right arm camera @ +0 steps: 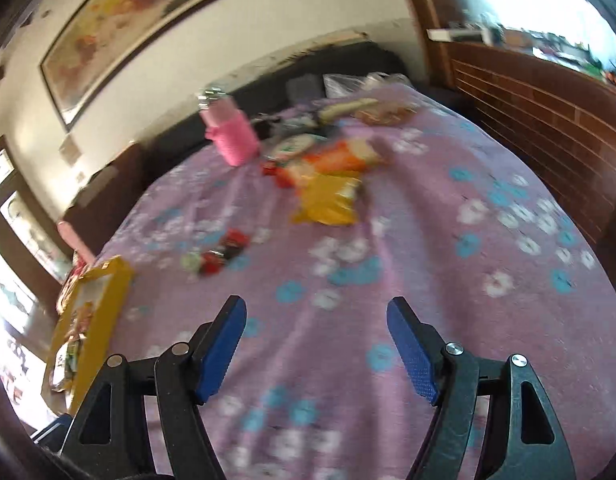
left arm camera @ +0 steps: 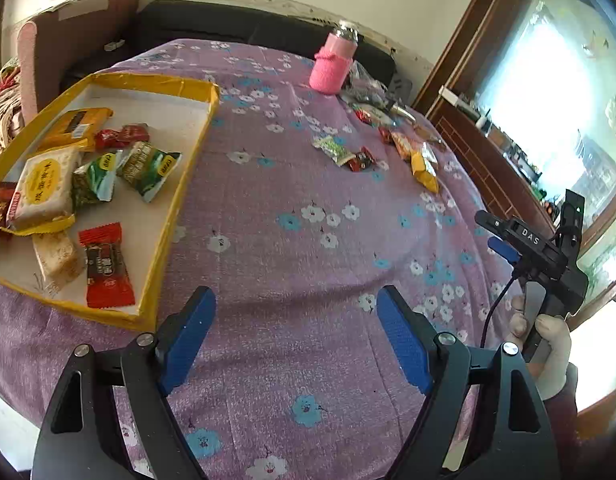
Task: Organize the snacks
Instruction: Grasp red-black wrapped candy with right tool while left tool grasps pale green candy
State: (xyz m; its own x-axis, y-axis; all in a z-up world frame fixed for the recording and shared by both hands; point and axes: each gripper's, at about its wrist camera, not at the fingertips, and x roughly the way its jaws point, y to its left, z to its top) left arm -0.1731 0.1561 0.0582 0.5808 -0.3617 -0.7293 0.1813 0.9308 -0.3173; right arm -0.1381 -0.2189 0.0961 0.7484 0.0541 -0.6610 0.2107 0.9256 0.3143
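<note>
The purple flowered cloth-covered bench (left arm camera: pixel 291 240) fills both views, and both tools hover over bare cloth with nothing in them. Ahead and to the left of the left tool (left arm camera: pixel 295 312) sits the shallow yellow-rimmed cardboard tray (left arm camera: pixel 175 204), already carrying a mix of wrapped snacks, a red candy wrapper (left arm camera: pixel 105 266) nearest. Far ahead stands the pink knit-sleeved bottle (left arm camera: pixel 332 66). The loose snacks are the story: a scatter ahead and to the right of the left tool, well apart from it. From the right tool (right arm camera: pixel 316 320) the same scatter lies straight ahead and slightly left, so the right hand looks the nearer one. The crumpled yellow snack packet (right arm camera: pixel 328 202) lies beyond the small red wrapped candies (right arm camera: pixel 223 254); the right view is blurred, so its long axis is hard to call, perhaps running across the tool's line. Both tools spread wide, blue pads (right arm camera: pixel 223 344) well apart, touching nothing.
</note>
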